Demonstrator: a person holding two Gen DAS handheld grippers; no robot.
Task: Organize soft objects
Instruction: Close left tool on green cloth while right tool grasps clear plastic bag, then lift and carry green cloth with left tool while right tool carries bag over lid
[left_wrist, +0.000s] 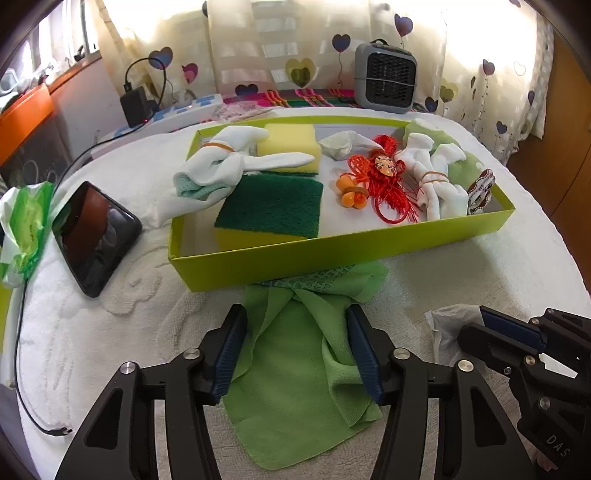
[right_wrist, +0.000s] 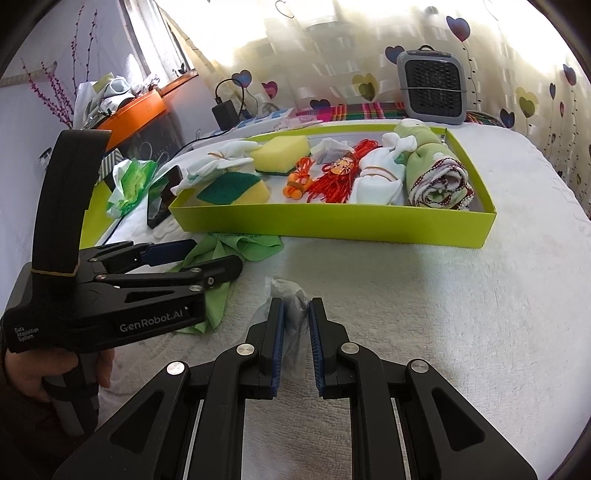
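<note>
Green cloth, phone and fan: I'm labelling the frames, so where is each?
Green cloth (left_wrist: 291, 373): left wrist view, flat middle.
Phone (left_wrist: 96, 236): left wrist view, screen centre.
Fan (right_wrist: 431, 86): right wrist view, front grille.

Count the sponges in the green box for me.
2. One yellow sponge sits near the back wall of the box; one green-topped sponge lies in front of it, near the front wall. Others may be hidden under the cloths.
</note>
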